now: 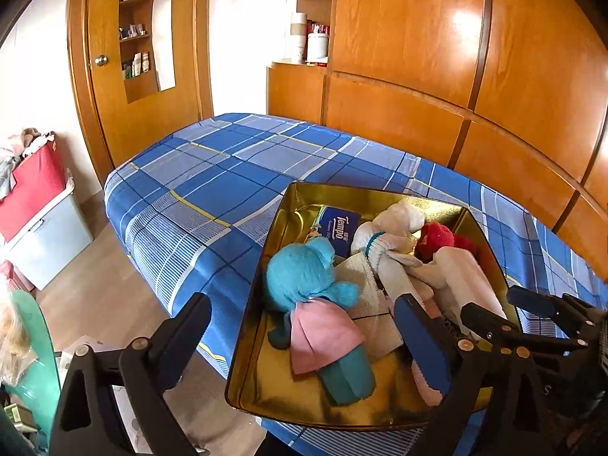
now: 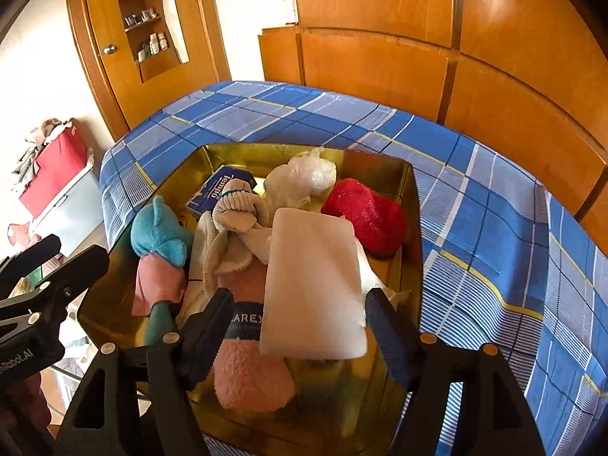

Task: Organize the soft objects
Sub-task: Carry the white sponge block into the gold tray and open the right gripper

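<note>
Both sets of fingers stand apart over the gold tin (image 2: pixel 412 205) on the checked bedspread (image 2: pixel 494 197). On my right gripper (image 2: pixel 300 326) the jaws bracket the white pad (image 2: pixel 311 277) at its near end: the right pad looks to sit at its edge, the left fingertip (image 2: pixel 211 315) stands off it beside the pink fuzzy sock (image 2: pixel 247 372), so I judge nothing is clamped. My left gripper (image 1: pixel 304 326) is spread wide, one finger outside the tin's near-left wall, the other inside near the sock; the blue plush (image 1: pixel 304 269) with its pink skirt lies between them, untouched. As I read it, the pad is just being let go, propped slantwise on the rolled white socks (image 2: pixel 237 205) and the sock below. To do this well I would draw the right hand straight back without dragging the pad's edge, since it rests tilted and could slide toward the red plush (image 2: pixel 364 212). The tissue packet (image 2: pixel 220 190) and plastic-wrapped bundle (image 2: pixel 304 178) sit at the far end, well clear of both.
</note>
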Demonstrator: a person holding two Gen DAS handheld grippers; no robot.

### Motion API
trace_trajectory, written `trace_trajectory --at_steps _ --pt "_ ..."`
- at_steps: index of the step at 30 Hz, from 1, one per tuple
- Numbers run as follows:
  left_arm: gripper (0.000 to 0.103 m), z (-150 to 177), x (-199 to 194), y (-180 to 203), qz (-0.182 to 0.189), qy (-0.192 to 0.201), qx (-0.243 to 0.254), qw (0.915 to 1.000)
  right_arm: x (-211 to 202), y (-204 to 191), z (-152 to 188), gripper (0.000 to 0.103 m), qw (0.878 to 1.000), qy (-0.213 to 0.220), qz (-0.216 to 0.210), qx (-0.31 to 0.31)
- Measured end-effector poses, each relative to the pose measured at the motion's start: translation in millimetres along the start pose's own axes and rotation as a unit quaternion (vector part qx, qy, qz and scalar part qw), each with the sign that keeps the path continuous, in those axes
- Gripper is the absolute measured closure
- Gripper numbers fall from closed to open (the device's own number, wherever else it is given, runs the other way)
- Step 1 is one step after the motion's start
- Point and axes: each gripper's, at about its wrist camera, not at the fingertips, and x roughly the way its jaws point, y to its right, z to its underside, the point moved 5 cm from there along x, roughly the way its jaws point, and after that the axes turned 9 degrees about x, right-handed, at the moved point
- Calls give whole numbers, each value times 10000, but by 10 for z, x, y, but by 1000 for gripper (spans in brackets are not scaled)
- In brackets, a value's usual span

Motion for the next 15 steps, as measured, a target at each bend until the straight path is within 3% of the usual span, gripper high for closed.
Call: trace_trajectory --at_steps 15 --pt "0 70 -207 212 8 118 59 9999 -513 332 90 30 9910 966 696 614"
